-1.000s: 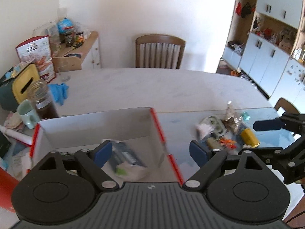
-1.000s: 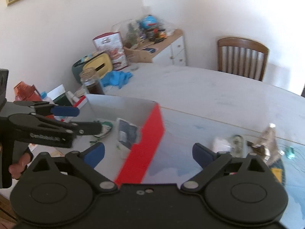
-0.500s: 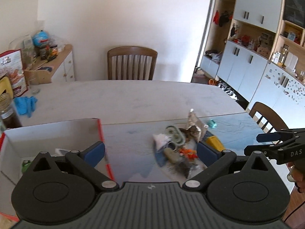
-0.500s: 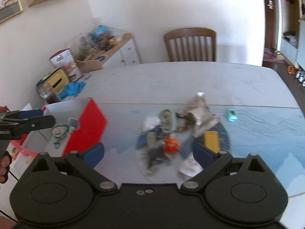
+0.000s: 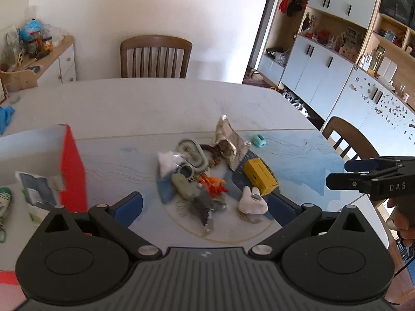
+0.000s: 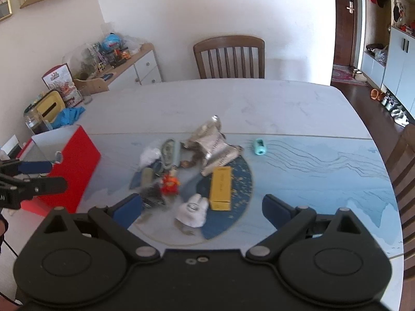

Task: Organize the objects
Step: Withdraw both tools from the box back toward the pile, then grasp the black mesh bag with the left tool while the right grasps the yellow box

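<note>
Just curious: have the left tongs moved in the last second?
Yes. The left tongs swung right, from above the red box to above the pile, with the yellow box between their fingers.

L tool [image 5: 205,206] & R tool [image 6: 202,211] both spread wide, empty.

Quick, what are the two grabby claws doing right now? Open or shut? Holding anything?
Left gripper: open, holding nothing, above the pile of small things.
Right gripper: open, holding nothing, near the yellow box.

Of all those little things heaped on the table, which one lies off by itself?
The small teal roll. It sits alone on the blue mat, to the right of the crinkled silver packet, while the yellow box and the rest crowd together.
</note>
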Motion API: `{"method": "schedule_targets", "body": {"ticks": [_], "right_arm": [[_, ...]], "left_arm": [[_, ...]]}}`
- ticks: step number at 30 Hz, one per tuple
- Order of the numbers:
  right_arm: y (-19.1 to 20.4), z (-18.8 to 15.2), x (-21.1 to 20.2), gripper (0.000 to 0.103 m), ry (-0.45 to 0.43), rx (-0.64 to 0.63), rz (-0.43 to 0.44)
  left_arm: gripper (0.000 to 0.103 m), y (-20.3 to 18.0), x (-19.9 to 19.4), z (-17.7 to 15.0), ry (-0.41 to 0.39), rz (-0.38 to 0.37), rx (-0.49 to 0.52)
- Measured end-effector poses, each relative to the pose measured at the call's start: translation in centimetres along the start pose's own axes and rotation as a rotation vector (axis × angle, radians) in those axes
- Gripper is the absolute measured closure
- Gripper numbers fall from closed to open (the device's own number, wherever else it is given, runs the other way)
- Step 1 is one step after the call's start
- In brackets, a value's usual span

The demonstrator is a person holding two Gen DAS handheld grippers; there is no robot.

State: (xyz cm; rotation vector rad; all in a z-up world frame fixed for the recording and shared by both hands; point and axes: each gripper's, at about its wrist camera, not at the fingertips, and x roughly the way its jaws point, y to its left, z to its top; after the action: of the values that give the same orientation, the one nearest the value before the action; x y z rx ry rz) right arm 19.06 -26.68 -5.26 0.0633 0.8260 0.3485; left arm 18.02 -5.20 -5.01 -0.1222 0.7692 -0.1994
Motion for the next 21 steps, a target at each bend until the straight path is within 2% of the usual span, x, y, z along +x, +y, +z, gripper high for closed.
{"method": "schedule_targets", "body": {"ticks": [4, 17, 21], "right_arm": [[-1.5, -0.3, 0.9, 0.007, 0.009, -0.020, -0.009], [-3.6, 0.3, 6.2, 0.013, 0.053, -0.052, -0.008], [-3.6, 0.8, 7.8, 0.014, 0.068, -0.066, 0.005]], "left_arm": [[0.000, -1.1, 1.9, -0.3, 0.001, 0.008, -0.032], [0.000, -3.3, 8.6, -1.3, 0.042, 0.170, -0.033], [0.000, -3.0, 10.4, -1.3, 0.069, 0.215, -0.069]]}}
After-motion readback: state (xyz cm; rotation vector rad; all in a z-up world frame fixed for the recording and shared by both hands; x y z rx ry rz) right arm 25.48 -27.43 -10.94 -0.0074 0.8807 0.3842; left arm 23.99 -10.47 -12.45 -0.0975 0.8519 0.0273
